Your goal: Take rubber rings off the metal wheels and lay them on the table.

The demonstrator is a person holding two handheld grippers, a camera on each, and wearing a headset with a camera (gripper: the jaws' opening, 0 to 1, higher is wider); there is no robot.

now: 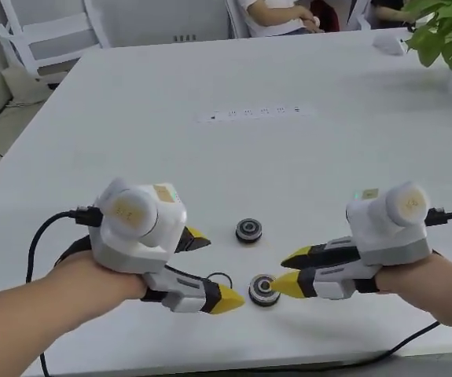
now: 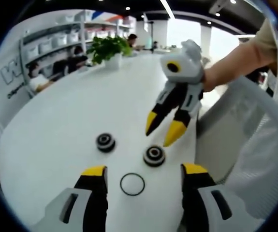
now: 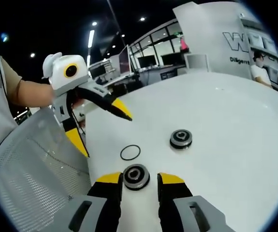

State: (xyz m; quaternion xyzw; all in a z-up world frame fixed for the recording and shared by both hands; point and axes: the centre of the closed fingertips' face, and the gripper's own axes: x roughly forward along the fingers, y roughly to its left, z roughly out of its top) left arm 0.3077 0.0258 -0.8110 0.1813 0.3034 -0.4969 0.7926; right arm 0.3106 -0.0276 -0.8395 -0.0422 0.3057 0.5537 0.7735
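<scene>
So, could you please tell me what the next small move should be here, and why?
Probably ease the right gripper forward and close on the near wheel: its open jaws sit just short of that wheel. One rubber ring already lies flat on the table between the jaws of the open left gripper, while the far wheel stands apart.

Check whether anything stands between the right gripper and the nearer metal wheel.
Nothing visible does. The right gripper, jaws open, points straight at the nearer wheel, just ahead of its tips. The loose rubber ring lies aside, by the left gripper.
</scene>
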